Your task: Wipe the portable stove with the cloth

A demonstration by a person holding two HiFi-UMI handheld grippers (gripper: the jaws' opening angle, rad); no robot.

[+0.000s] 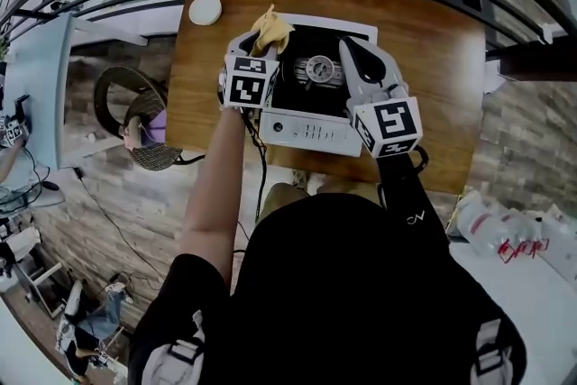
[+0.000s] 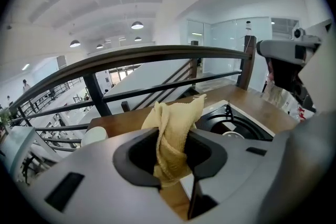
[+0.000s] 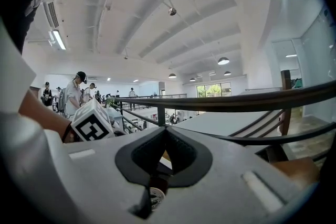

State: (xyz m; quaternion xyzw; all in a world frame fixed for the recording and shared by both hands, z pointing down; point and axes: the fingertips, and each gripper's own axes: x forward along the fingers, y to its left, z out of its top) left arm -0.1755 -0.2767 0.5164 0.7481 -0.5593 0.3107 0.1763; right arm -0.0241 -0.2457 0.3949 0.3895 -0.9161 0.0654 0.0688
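— So, where is the cloth [image 1: 270,30] relative to the portable stove [image 1: 306,132]?

— At the stove's far-left corner, over its edge. The left gripper [image 1: 261,48] has its jaws clamped on the cloth's middle. The bunched fabric stands up out of them, long axis running along the jaws, free end pointing away from the person. Whether it touches the stove yet, I cannot tell.

— And the surface to be wiped?

— Rightward from that corner and back toward the person. The burner [image 1: 319,69] and the black top around it lie just beside the cloth. I'd judge the wipe needs the cloth tipped down onto the top, then swept right from the corner.

— What about the right gripper [image 1: 350,48]?

— It's above the stove's right side, beside the burner, jaws closed tip to tip with nothing between them. The left gripper has the cloth, so the move is its to make.

— Anything else close by?

— A white round object [image 1: 205,9] on the table [image 1: 433,41], beyond the stove's far-left corner and apart from the cloth.
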